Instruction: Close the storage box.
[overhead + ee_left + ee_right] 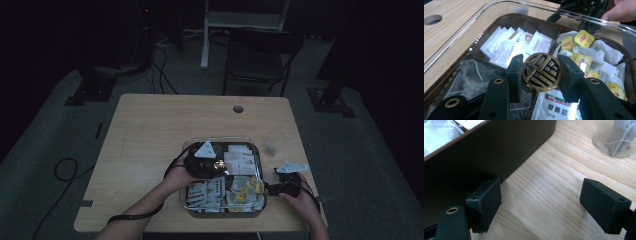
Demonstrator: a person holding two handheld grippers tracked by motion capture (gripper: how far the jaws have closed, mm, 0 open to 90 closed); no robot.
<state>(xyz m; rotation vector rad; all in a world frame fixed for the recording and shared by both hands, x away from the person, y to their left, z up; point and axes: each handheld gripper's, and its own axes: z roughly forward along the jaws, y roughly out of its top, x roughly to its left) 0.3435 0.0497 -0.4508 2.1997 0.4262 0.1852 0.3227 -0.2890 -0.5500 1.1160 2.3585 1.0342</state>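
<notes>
One gold medallion (541,71) sits pinched in left tongs (541,75).

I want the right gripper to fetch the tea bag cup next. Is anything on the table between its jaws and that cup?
Nothing visible does. The right gripper hangs open over bare table, and the clear cup with its tea bag stands ahead to one side. The dark box lies along the other side, off that line.

Between my left jaws, the round gold-and-navy foil disc (541,72) bears a Chinese-style emblem; below it, a white sachet (556,108) shows three Chinese characters I cannot make out.
</notes>
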